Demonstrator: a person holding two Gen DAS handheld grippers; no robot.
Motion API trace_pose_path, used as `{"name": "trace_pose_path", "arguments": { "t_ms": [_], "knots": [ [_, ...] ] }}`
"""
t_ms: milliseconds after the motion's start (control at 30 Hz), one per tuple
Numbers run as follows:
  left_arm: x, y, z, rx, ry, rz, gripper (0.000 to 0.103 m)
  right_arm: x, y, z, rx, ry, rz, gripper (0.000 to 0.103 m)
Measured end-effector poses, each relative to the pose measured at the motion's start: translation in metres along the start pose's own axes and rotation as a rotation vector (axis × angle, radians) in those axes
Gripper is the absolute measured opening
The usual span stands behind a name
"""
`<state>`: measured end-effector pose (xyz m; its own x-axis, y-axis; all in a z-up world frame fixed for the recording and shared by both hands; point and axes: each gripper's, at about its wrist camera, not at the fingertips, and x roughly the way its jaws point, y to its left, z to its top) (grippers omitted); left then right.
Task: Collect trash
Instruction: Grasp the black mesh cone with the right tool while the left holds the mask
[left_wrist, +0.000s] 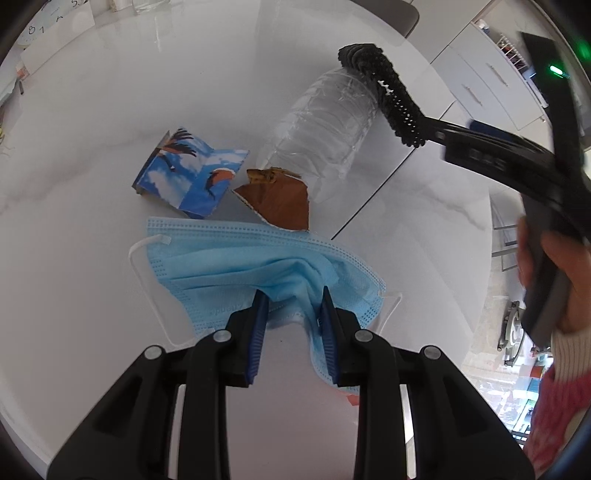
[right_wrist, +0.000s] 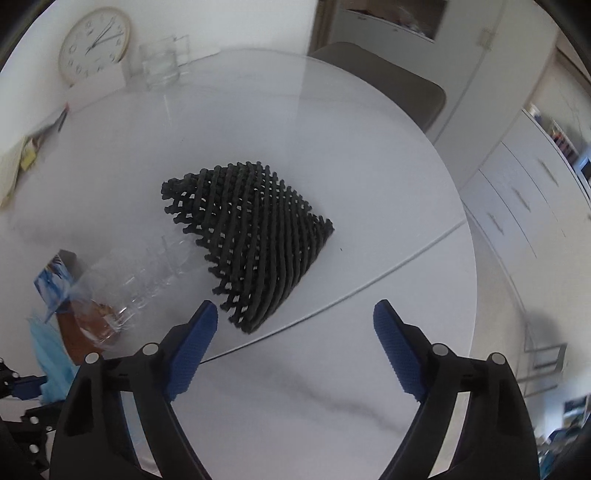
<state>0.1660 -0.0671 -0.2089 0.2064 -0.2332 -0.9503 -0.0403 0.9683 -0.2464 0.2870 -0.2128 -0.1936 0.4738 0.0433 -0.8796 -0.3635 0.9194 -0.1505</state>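
My left gripper is shut on a bunched fold of a blue face mask that lies on the white round table. Beyond it lie a torn brown card scrap, a folded blue picture paper and a crushed clear plastic bottle. My right gripper is open and empty above the table, just short of a black mesh mat piece. In the left wrist view the mesh rests against the bottle. The bottle and mask show at the right wrist view's left.
A wall clock and a glass jar stand at the table's far side, papers at its left edge. A chair stands behind the table, white drawers to the right. The table edge curves close on the right.
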Motion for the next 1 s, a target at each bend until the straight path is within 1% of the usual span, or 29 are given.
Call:
{"name": "trace_pose_path", "arguments": {
  "t_ms": [67, 133, 167, 233, 300, 333, 400, 533, 667, 800, 1000],
  "knots": [
    [0.002, -0.002, -0.001, 0.008, 0.0, -0.004, 0.027, 0.007, 0.003, 0.004, -0.036, 0.005, 0.007, 0.078],
    [0.0, 0.003, -0.003, 0.016, 0.004, -0.007, 0.027, 0.014, 0.006, 0.008, -0.062, 0.012, -0.004, 0.063],
    [0.0, 0.006, -0.003, 0.02, 0.005, -0.008, 0.027, 0.017, 0.005, 0.01, -0.06, 0.014, -0.002, 0.058],
    [0.002, 0.008, -0.002, 0.022, 0.005, -0.009, 0.027, 0.019, 0.003, 0.013, -0.038, 0.018, 0.015, 0.027],
    [-0.001, 0.009, -0.001, 0.021, 0.004, -0.014, 0.027, 0.014, -0.002, 0.014, -0.008, 0.007, 0.02, 0.016],
    [-0.002, 0.011, -0.001, 0.02, 0.002, -0.017, 0.027, 0.01, -0.005, 0.014, 0.008, -0.004, 0.02, 0.014],
    [-0.005, 0.013, 0.0, 0.02, -0.005, -0.022, 0.027, 0.0, -0.011, 0.012, 0.045, -0.021, 0.032, 0.009],
    [-0.017, 0.015, -0.003, 0.027, -0.023, -0.032, 0.027, -0.022, -0.02, 0.006, 0.102, -0.044, 0.023, 0.009],
    [-0.032, 0.018, -0.011, 0.048, -0.042, -0.045, 0.027, -0.056, -0.023, -0.012, 0.16, -0.066, 0.022, 0.009],
    [-0.048, 0.021, -0.023, 0.065, -0.054, -0.058, 0.027, -0.087, -0.012, -0.036, 0.176, -0.076, 0.021, 0.009],
    [-0.07, 0.028, -0.051, 0.084, -0.074, -0.074, 0.027, -0.132, 0.015, -0.081, 0.214, -0.086, 0.051, 0.009]
  ]
}}
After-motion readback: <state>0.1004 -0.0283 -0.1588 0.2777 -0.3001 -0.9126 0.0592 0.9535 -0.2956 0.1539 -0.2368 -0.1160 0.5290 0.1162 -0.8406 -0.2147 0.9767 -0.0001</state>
